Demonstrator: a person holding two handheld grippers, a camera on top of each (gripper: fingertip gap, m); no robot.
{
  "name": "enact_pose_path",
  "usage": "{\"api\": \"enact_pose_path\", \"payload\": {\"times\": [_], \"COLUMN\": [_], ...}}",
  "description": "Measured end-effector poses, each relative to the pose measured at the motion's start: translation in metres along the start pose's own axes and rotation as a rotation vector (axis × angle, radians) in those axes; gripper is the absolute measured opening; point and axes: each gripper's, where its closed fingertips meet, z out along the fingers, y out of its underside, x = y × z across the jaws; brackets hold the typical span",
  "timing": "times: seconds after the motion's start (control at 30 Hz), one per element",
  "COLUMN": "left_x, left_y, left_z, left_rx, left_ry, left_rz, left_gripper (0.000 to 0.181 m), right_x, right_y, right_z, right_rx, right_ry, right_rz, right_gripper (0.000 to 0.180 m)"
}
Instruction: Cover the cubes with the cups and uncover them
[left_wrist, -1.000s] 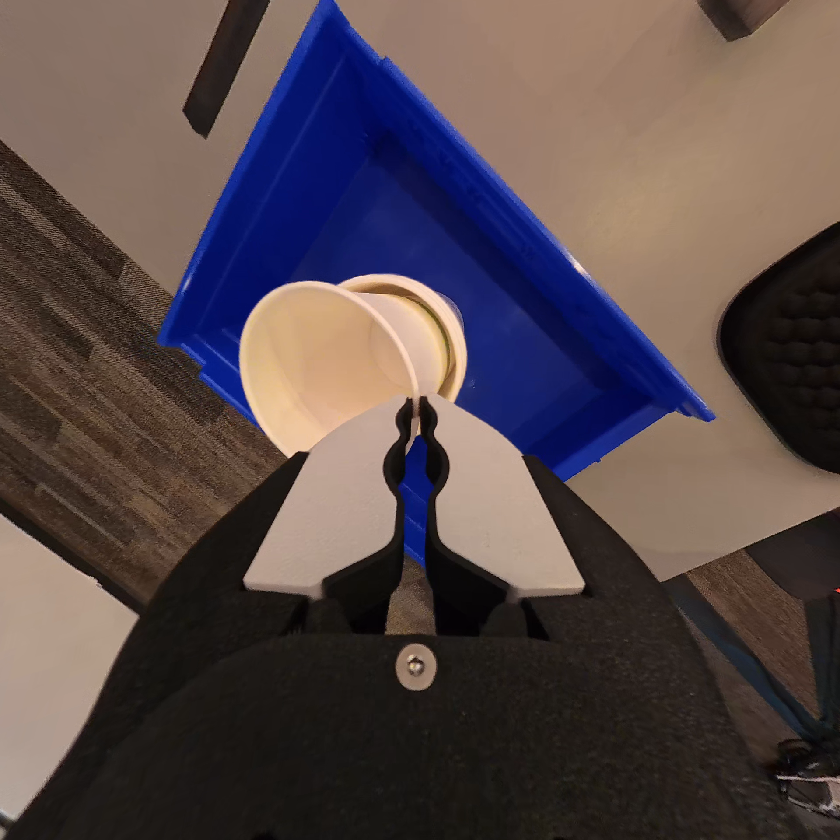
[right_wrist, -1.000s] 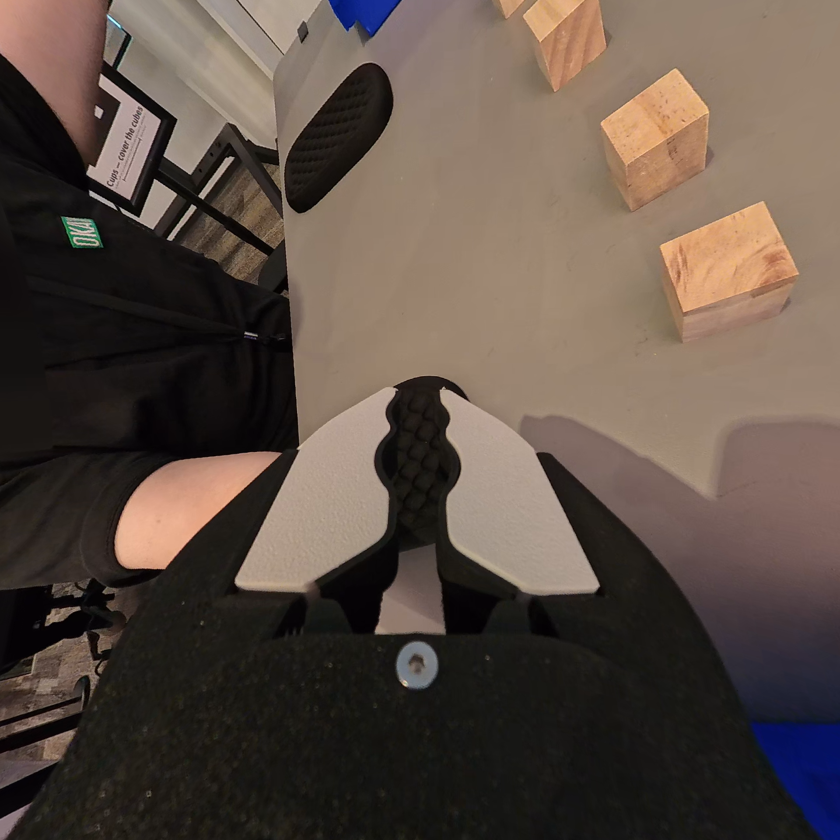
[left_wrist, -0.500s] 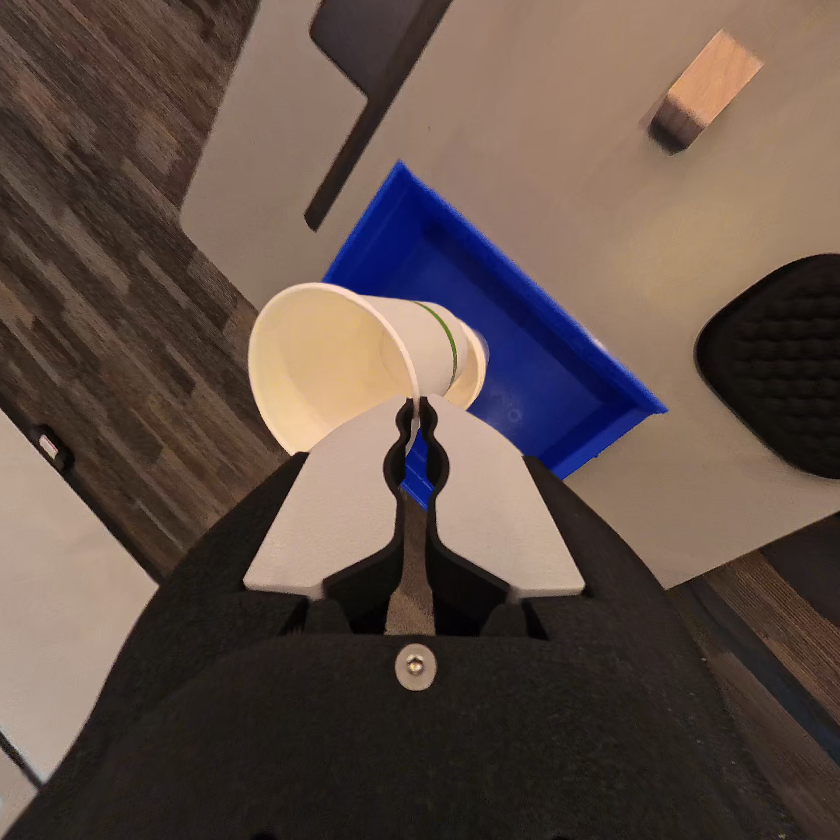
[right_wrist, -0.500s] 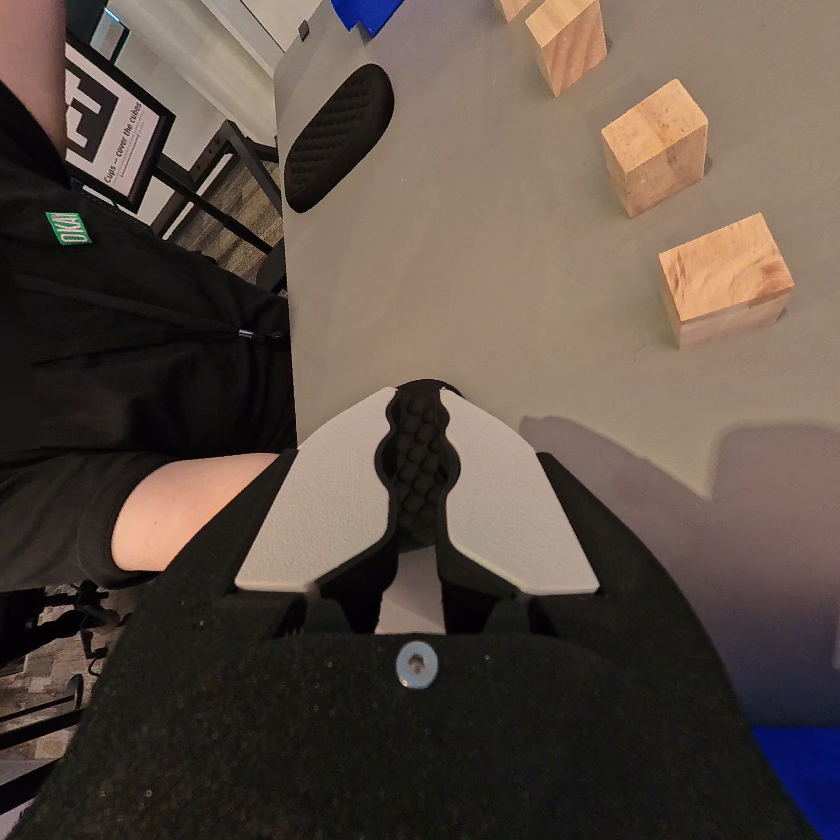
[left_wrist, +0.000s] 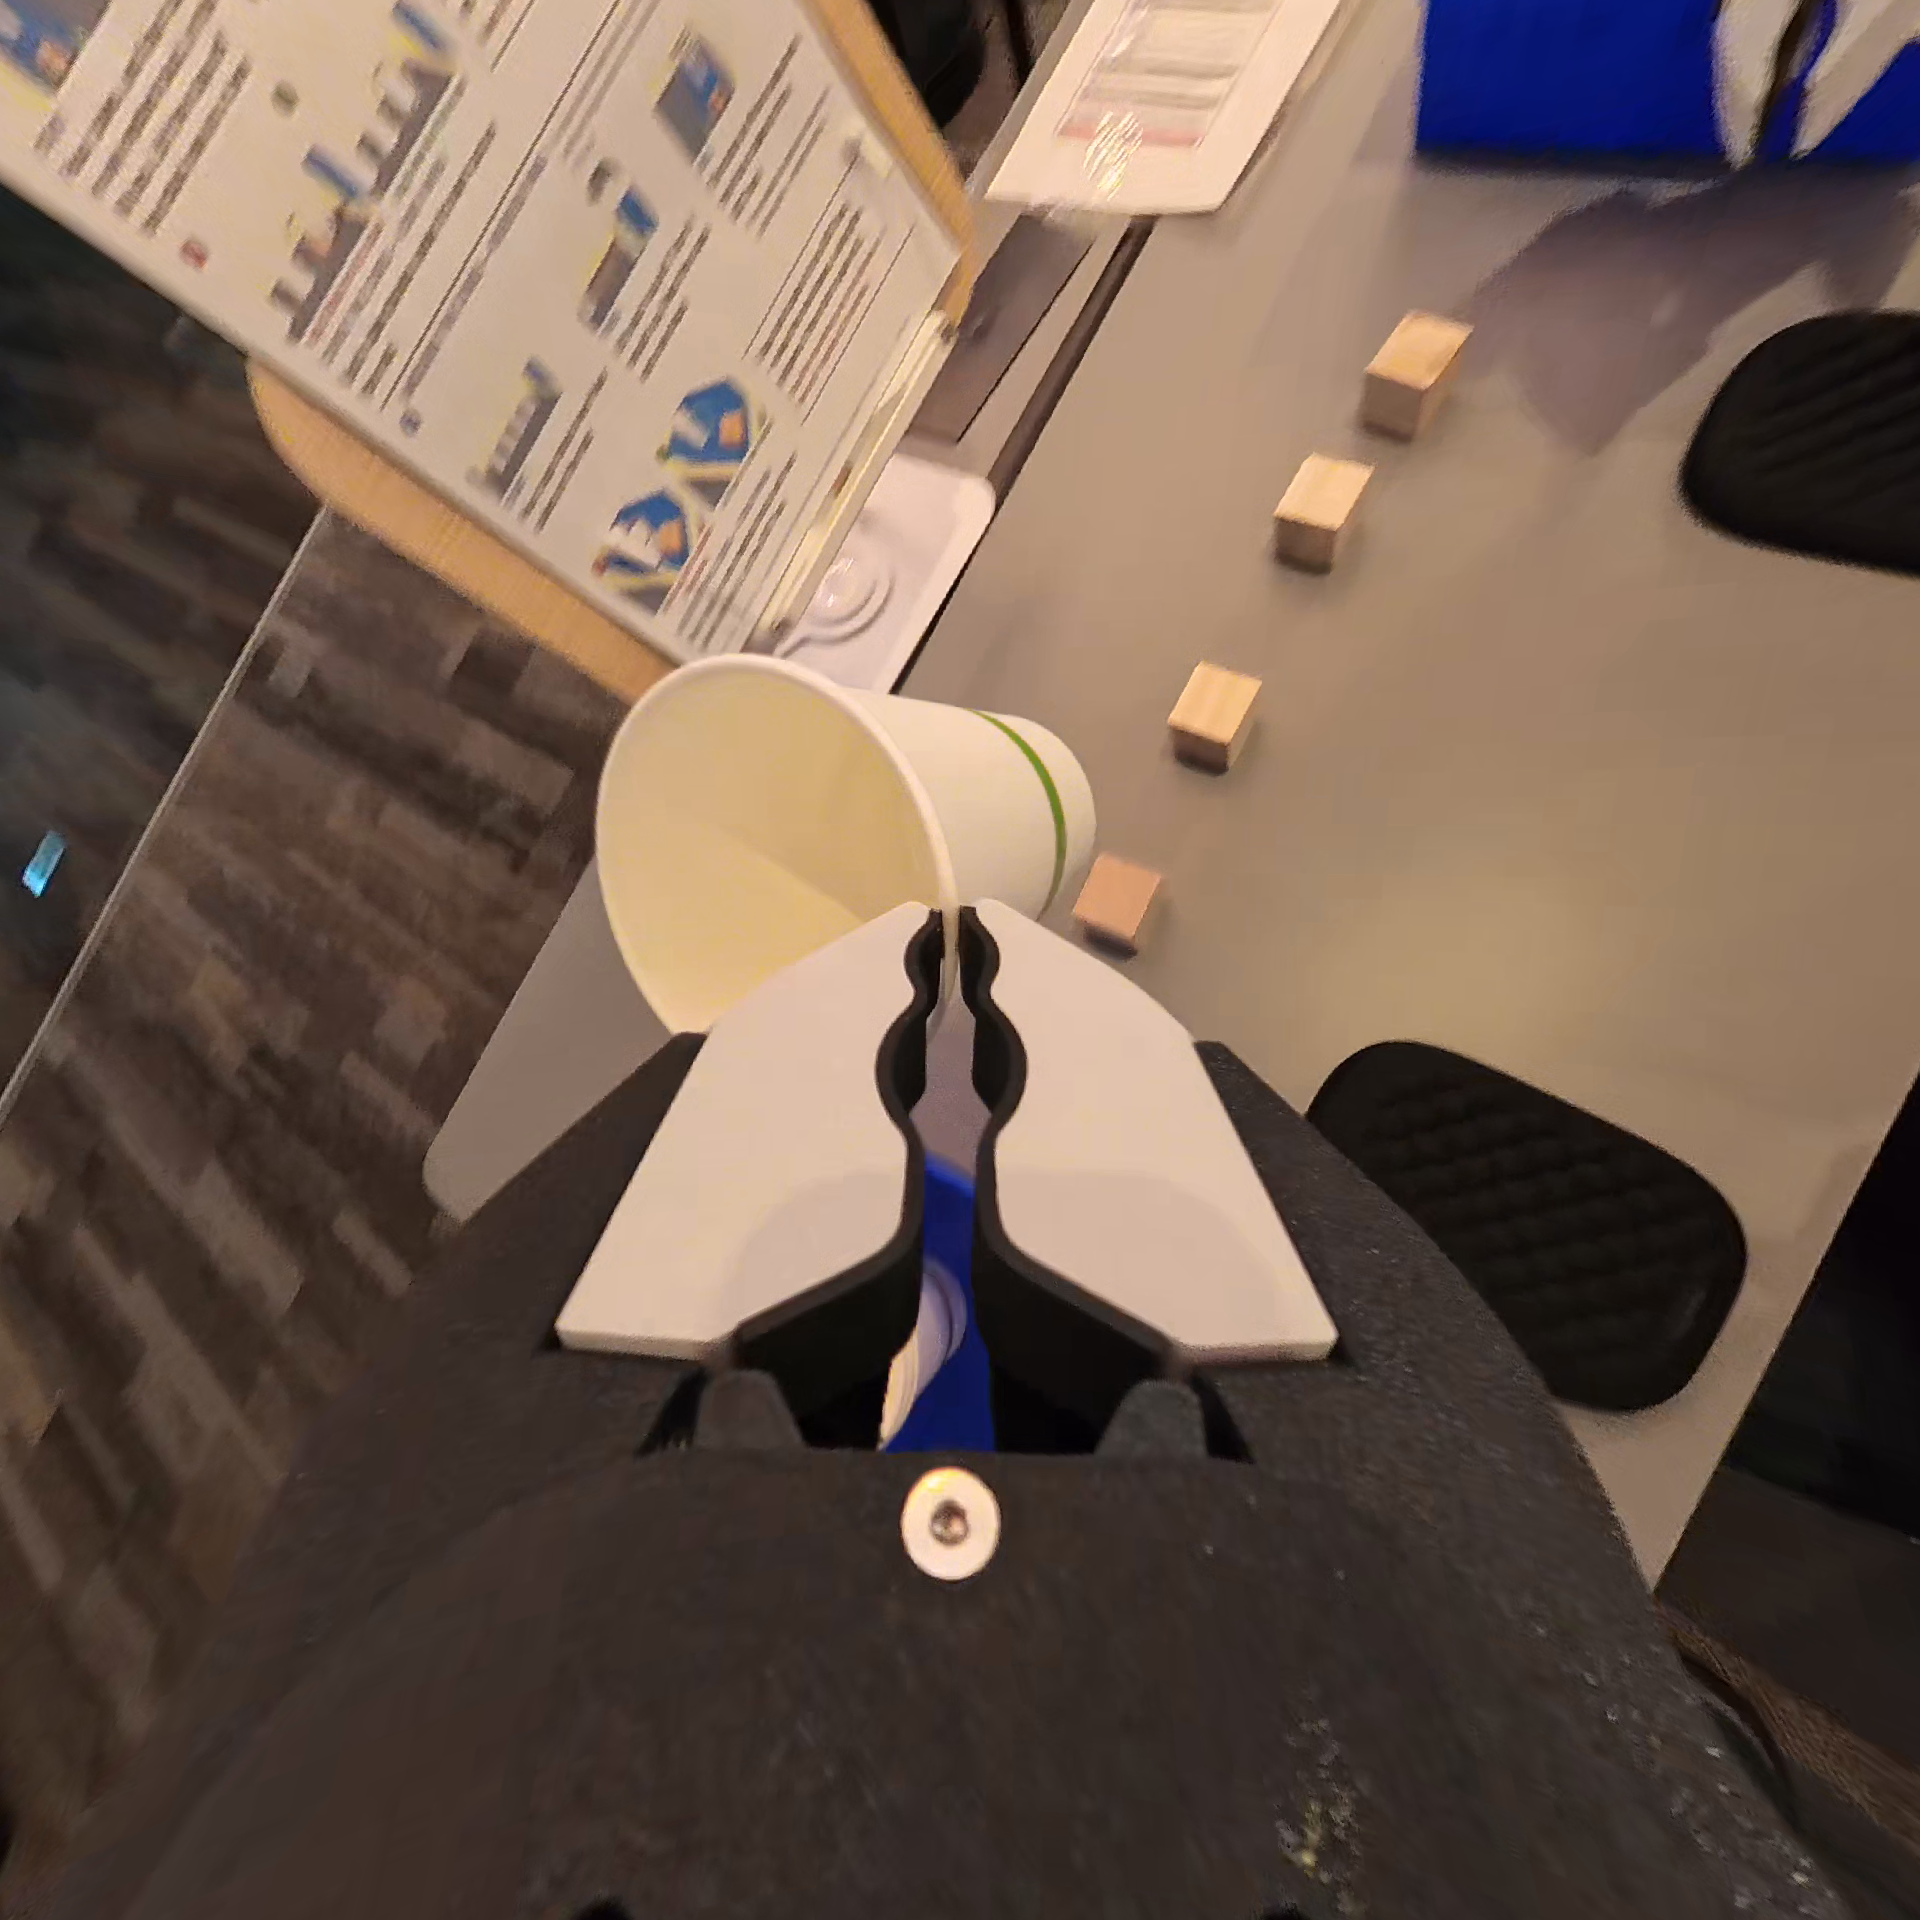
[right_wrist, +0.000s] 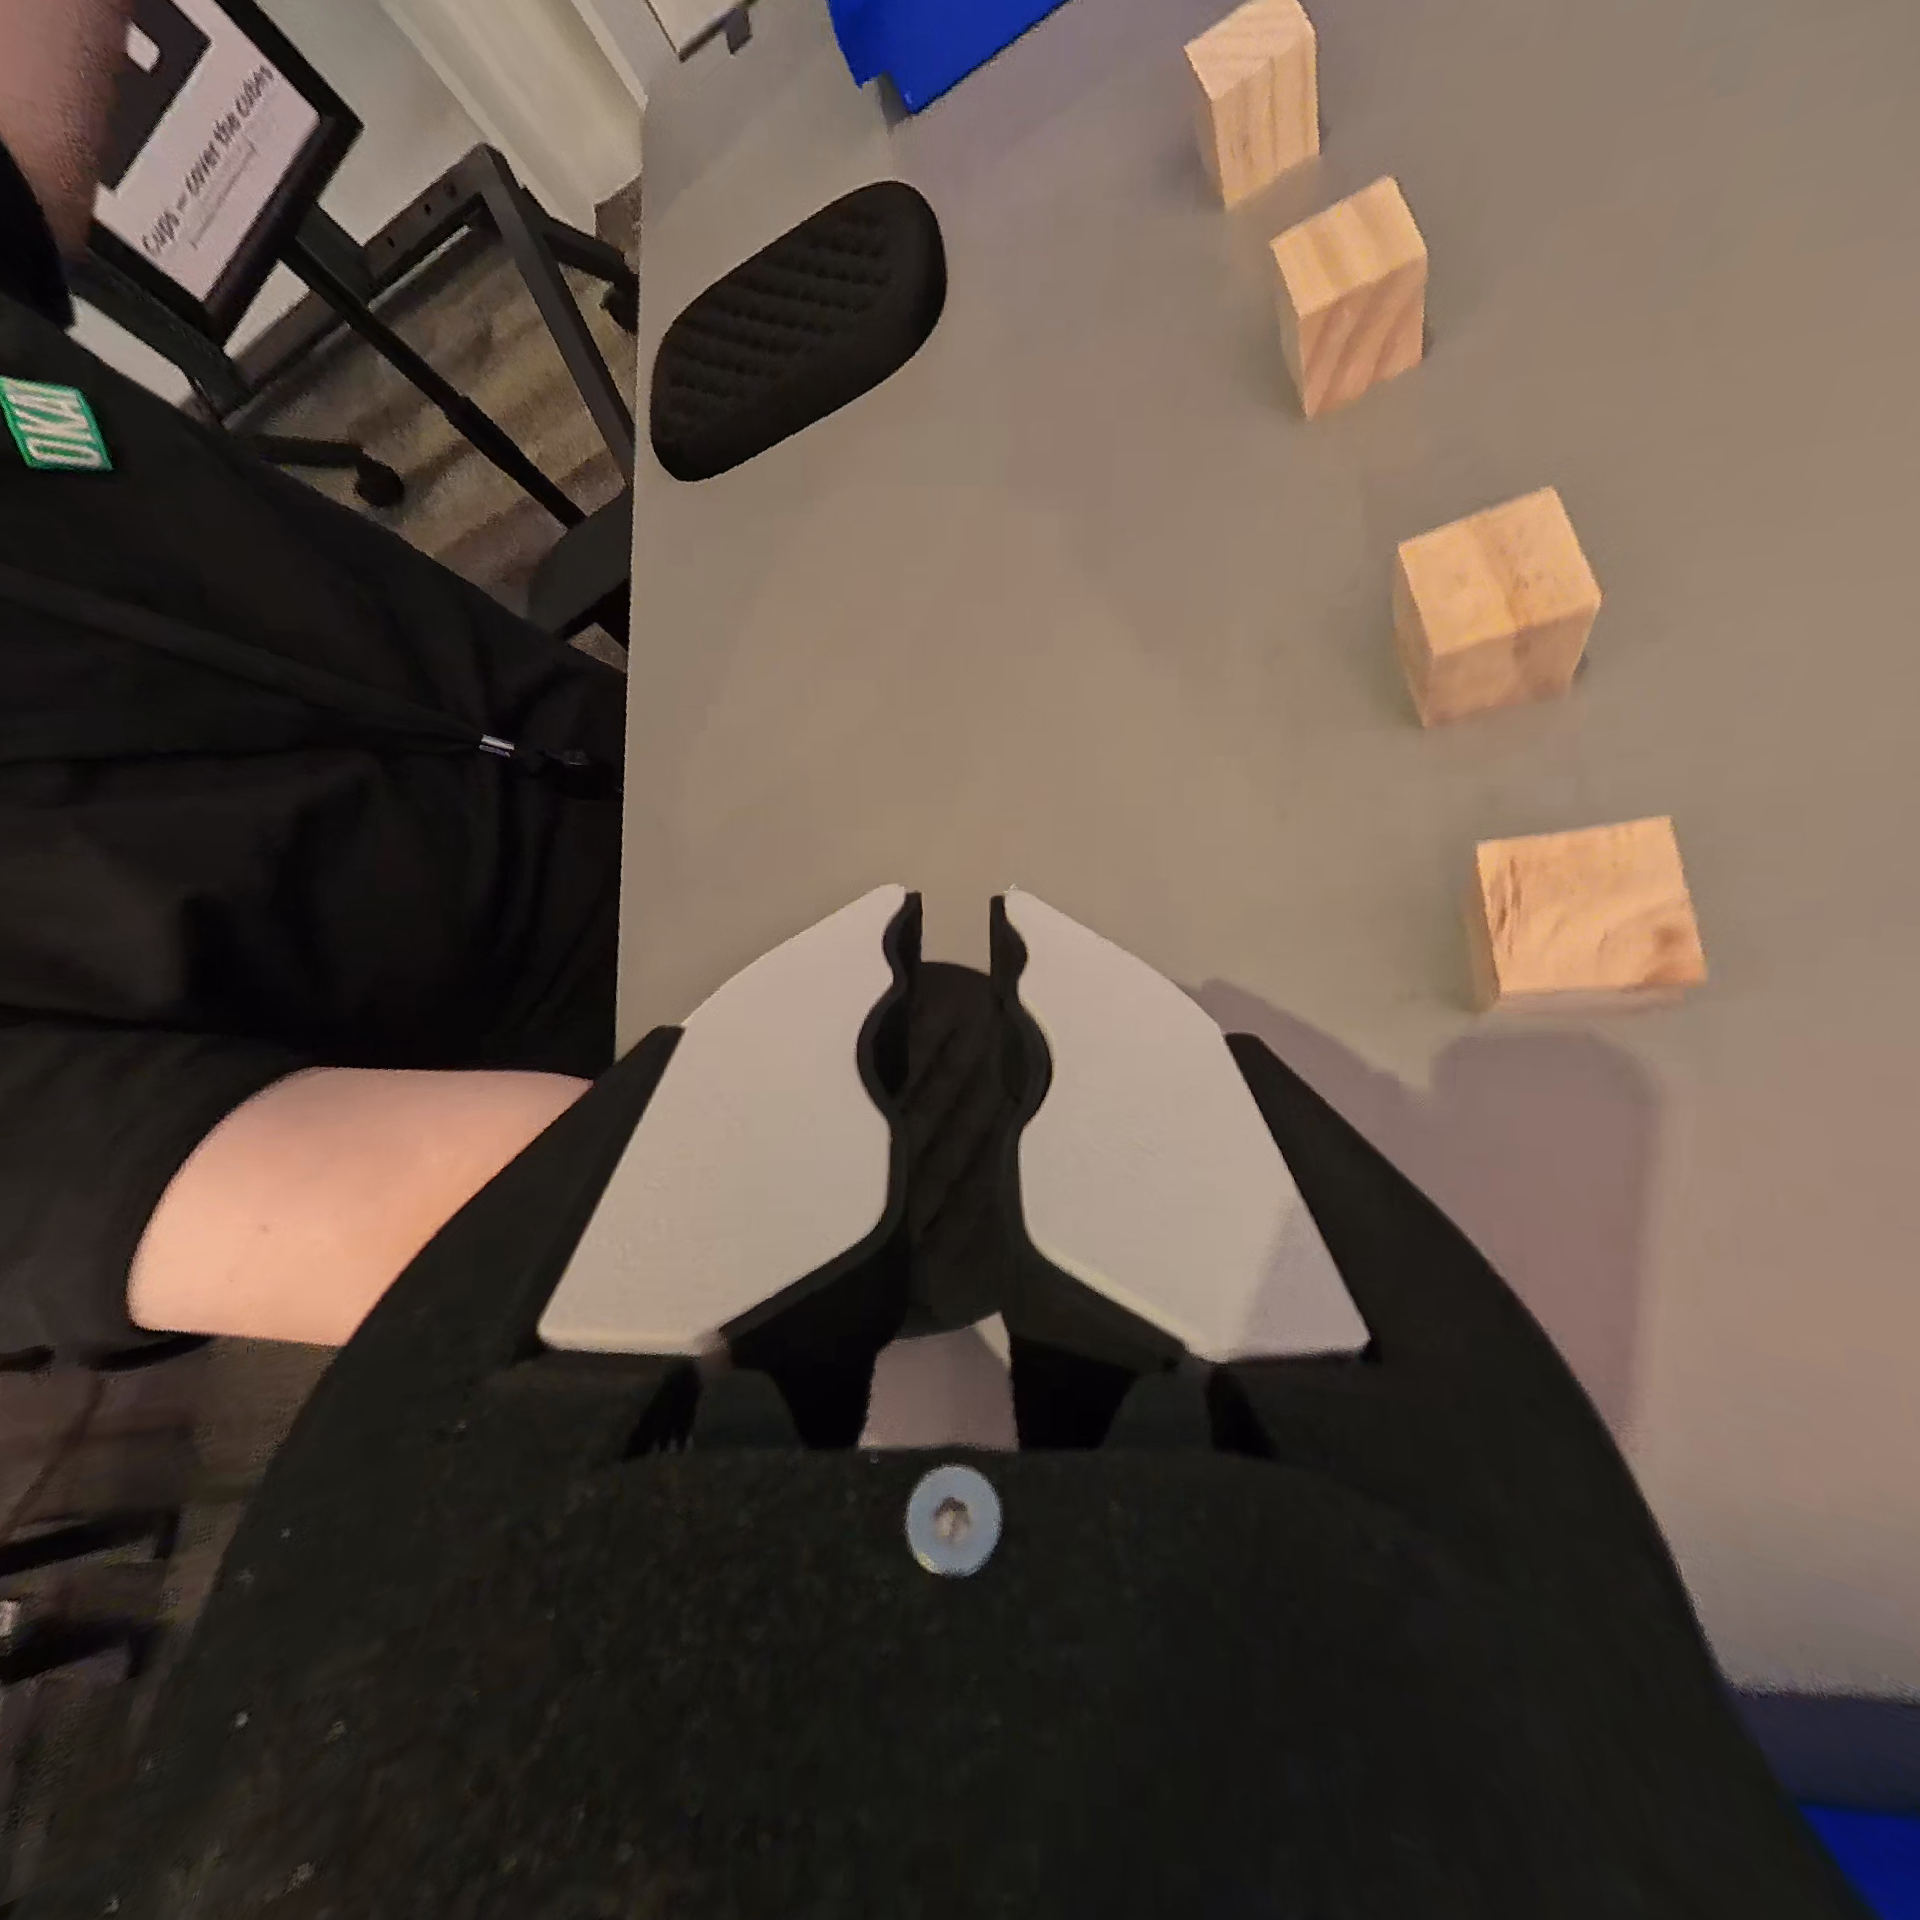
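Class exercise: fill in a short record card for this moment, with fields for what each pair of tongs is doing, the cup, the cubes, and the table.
left tongs: shut on the rim of the white paper cup with a green stripe
cup: held in the air, tipped on its side, mouth toward the camera, empty
right tongs: slightly open, holding nothing, over the near table edge
cubes: four pale wooden cubes in a row, spaced apart, none covered
table: flat grey tabletop, with a black dimpled oval pad near its edge
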Motion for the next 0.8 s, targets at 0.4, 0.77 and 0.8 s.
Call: {"api": "enact_pose_path", "payload": {"times": [0.4, 0.77, 0.8], "left_x": [0.079, 0.117, 0.118], "left_y": [-0.042, -0.064, -0.066], "left_z": [0.074, 0.106, 0.106], "left_rx": [-0.039, -0.042, -0.034], "left_ry": [0.226, 0.294, 0.293], "left_rz": [0.145, 0.219, 0.217], "left_gripper": [0.003, 0.003, 0.003], "right_x": [-0.007, 0.001, 0.000], "right_y": [-0.128, -0.218, -0.219], "right_z": [0.055, 0.093, 0.093], "right_rx": [0.145, 0.500, 0.512], "right_ry": [0.126, 0.188, 0.177], "right_rz": [-0.379, -0.327, -0.326], "right_gripper": [0.033, 0.086, 0.086]}}
